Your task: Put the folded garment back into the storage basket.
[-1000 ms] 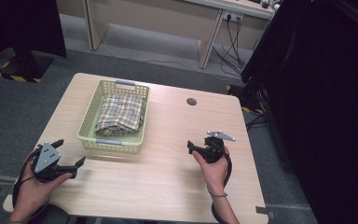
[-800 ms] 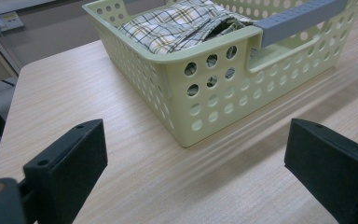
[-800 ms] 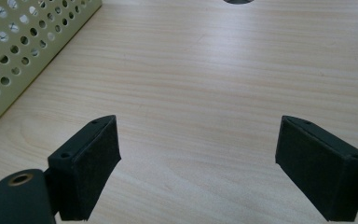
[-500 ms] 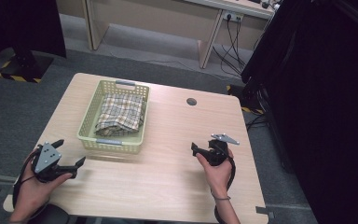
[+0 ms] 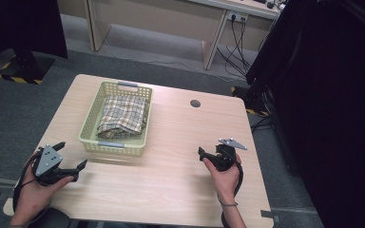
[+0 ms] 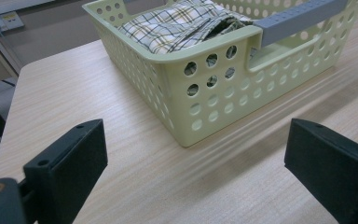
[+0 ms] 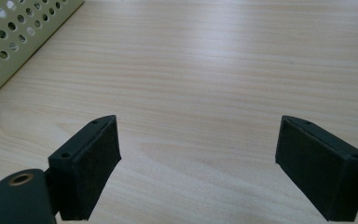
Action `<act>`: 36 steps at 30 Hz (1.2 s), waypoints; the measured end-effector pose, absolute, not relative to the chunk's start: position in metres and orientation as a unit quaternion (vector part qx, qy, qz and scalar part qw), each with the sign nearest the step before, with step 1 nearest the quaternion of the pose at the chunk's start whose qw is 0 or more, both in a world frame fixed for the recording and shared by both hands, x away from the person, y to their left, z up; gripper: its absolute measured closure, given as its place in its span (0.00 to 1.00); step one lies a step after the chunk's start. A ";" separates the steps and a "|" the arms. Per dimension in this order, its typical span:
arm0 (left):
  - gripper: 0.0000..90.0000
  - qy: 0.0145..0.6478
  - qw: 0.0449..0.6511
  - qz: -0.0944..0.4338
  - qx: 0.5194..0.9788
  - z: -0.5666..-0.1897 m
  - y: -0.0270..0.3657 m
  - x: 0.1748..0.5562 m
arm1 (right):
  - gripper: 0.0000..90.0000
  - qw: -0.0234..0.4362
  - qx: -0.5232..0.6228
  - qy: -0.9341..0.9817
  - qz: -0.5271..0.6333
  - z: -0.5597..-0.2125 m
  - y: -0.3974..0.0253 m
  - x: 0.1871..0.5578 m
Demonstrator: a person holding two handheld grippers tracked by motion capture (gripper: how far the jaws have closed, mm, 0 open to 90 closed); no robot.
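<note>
Since the earlier frame, right gripper (image 5: 208,155) has drawn slightly nearer the table's near edge; left gripper (image 5: 70,156) is unchanged. High view: pale green perforated plastic basket (image 5: 89,123) sits left of centre on the light wooden table (image 5: 180,128), holding a folded checked cloth (image 5: 123,115). Both grippers rest near the near edge, well apart. Left gripper view: jaws spread wide, gripping nothing, facing the basket's near corner just beyond. Right gripper view: jaws equally wide, empty, over bare tabletop; basket wall at far left.
</note>
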State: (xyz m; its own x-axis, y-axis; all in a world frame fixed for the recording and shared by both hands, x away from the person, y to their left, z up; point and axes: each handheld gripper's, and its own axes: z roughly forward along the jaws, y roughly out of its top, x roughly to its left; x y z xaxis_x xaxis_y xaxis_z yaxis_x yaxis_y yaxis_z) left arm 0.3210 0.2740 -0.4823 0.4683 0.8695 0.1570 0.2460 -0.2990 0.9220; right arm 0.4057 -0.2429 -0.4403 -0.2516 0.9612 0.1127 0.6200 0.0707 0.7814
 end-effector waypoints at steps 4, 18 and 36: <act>0.06 0.383 0.452 0.345 0.728 -0.482 0.274 0.321 | 0.16 0.229 0.569 0.695 0.376 -0.441 -0.246 0.404; 0.06 0.384 0.451 0.345 0.728 -0.482 0.274 0.321 | 0.16 0.236 0.577 0.685 0.376 -0.442 -0.258 0.397; 0.06 0.385 0.452 0.346 0.727 -0.482 0.274 0.321 | 0.16 0.244 0.584 0.682 0.365 -0.450 -0.272 0.388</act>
